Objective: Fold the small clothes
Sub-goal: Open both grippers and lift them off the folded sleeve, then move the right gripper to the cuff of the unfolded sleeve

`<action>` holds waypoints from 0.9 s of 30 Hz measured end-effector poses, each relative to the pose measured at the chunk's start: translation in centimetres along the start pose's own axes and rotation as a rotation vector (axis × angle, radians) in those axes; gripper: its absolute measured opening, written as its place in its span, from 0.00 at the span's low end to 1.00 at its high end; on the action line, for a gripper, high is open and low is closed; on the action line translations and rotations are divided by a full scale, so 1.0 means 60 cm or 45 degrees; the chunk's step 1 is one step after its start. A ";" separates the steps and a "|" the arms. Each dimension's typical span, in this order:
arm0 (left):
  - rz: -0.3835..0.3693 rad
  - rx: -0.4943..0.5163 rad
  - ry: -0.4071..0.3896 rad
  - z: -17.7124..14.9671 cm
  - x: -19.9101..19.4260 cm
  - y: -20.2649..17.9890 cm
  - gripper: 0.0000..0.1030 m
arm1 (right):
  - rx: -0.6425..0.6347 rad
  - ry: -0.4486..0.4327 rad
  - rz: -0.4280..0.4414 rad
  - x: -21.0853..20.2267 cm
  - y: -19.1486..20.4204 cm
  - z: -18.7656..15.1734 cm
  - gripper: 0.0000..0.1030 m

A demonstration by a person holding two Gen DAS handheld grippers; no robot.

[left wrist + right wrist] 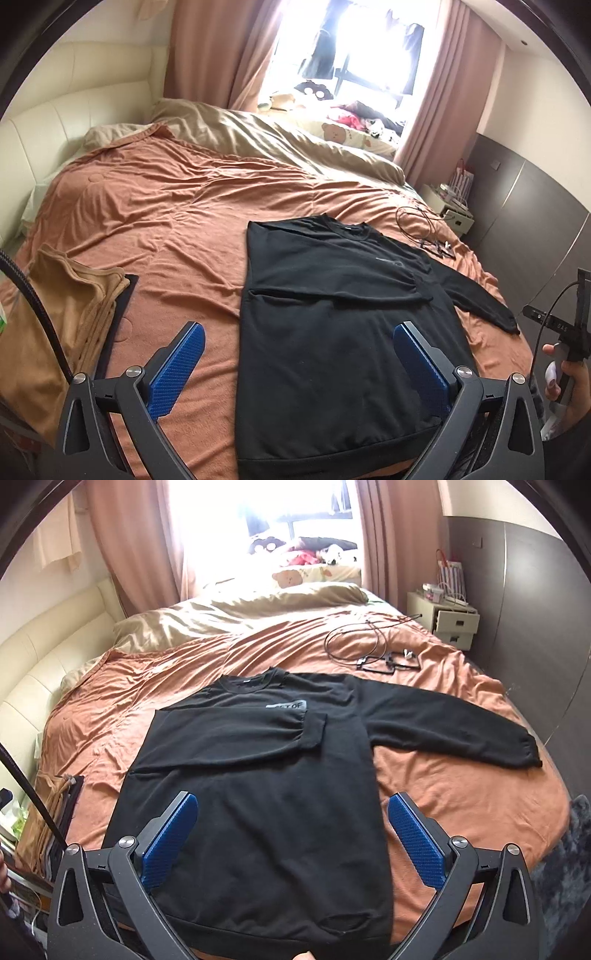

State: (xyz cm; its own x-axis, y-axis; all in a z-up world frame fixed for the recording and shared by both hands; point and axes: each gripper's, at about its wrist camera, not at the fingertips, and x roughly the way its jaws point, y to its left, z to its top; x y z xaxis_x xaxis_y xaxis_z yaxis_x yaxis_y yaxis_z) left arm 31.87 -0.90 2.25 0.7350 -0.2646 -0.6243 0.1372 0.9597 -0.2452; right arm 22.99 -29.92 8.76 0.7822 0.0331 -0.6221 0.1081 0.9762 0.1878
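A black long-sleeved sweatshirt (pixel 332 314) (pixel 258 775) lies flat on the orange bedspread, neck away from me. Its left side and left sleeve are folded across the chest; the right sleeve (pixel 461 727) still stretches out to the right. My left gripper (pixel 299 354) hangs open above the sweatshirt's lower left edge, blue pads wide apart, nothing between them. My right gripper (pixel 291 827) is open too, above the lower body of the sweatshirt, holding nothing. A hand with the right gripper's handle shows at the right edge of the left wrist view.
A stack of folded tan clothes (pixel 62 317) lies at the bed's left edge. Cables and a black device (pixel 384 653) lie on the bedspread beyond the sweatshirt. A beige duvet (pixel 258 136) bunches at the far side. A white nightstand (pixel 447 616) stands at the right.
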 end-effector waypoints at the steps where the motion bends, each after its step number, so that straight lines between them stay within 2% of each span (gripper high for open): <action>1: -0.002 0.007 -0.003 -0.002 -0.005 -0.005 1.00 | 0.002 -0.009 0.001 -0.006 -0.006 -0.004 1.00; 6: -0.033 0.040 -0.018 0.000 -0.013 -0.039 1.00 | 0.016 -0.029 0.004 -0.004 -0.028 -0.014 1.00; 14: -0.084 0.090 -0.006 0.007 0.015 -0.104 1.00 | 0.092 -0.050 -0.070 0.021 -0.073 -0.020 1.00; 21: -0.126 0.128 0.042 0.009 0.077 -0.165 1.00 | 0.193 -0.053 -0.093 0.056 -0.122 -0.034 1.00; 27: -0.142 0.157 0.085 0.012 0.143 -0.223 0.99 | 0.342 -0.049 -0.079 0.098 -0.194 -0.045 1.00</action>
State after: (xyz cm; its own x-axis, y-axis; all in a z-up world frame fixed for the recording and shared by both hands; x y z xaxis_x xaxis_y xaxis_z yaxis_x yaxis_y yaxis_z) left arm 36.82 -15.94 0.68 0.6657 -0.3718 -0.6470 0.2989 0.9273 -0.2254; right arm 24.67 -40.53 0.89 0.7912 -0.0378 -0.6104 0.3112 0.8841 0.3487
